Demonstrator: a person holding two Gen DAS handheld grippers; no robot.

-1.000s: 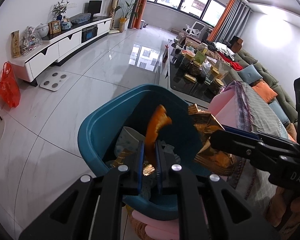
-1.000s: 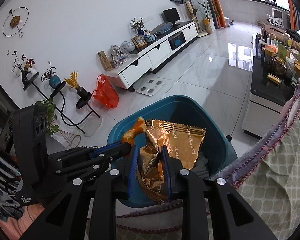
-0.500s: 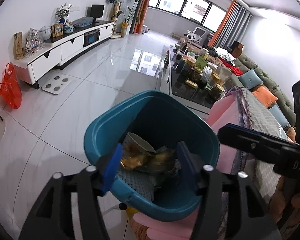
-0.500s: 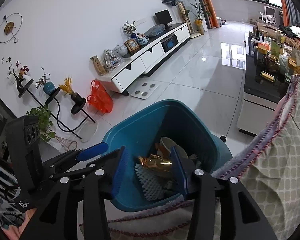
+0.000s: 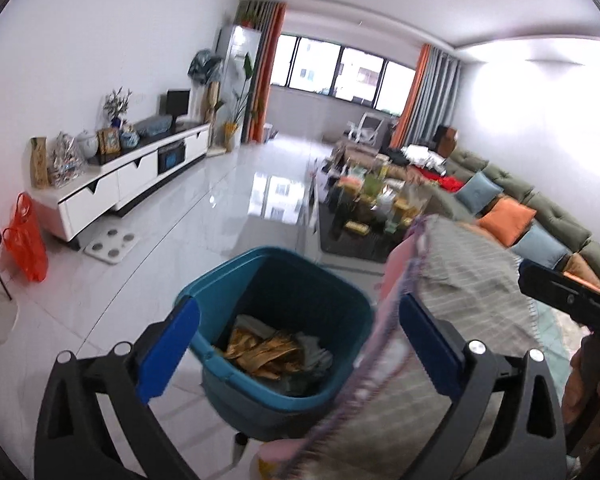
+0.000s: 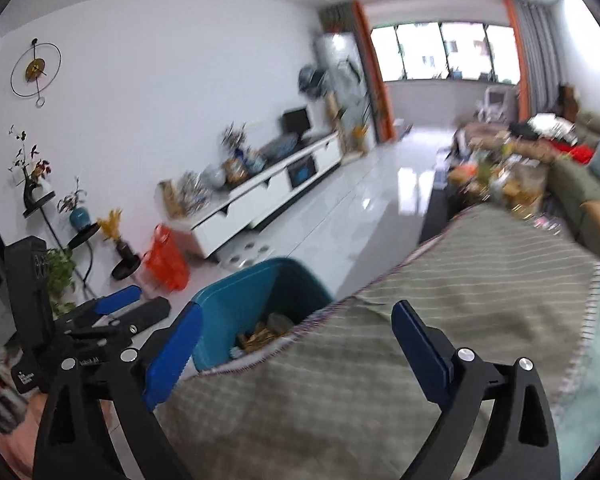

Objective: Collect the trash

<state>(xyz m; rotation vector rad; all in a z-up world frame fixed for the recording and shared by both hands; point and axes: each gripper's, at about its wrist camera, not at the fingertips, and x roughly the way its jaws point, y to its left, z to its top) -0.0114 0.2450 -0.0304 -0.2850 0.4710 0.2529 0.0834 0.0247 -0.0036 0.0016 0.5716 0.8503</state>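
A teal trash bin [image 5: 342,292] stands on the white tile floor beside a table with a striped grey cloth [image 5: 468,280]. Gold wrappers [image 5: 266,354] and other trash lie inside it. My left gripper [image 5: 296,334] is wide open and empty, above and behind the bin. My right gripper [image 6: 296,340] is wide open and empty over the cloth [image 6: 440,300], with the bin [image 6: 236,304] to its lower left. The left gripper's body [image 6: 100,312] shows at the left of the right wrist view.
A white TV cabinet [image 5: 120,180] runs along the left wall, with an orange plastic bag [image 5: 26,240] and a scale [image 5: 110,242] near it. A cluttered dark coffee table [image 5: 364,216] and a green sofa [image 5: 540,208] with cushions lie ahead on the right.
Both grippers opened and dropped the orange peel and the gold wrapper into the bin. Both have since pulled up and back, the right one swinging over the table cloth.
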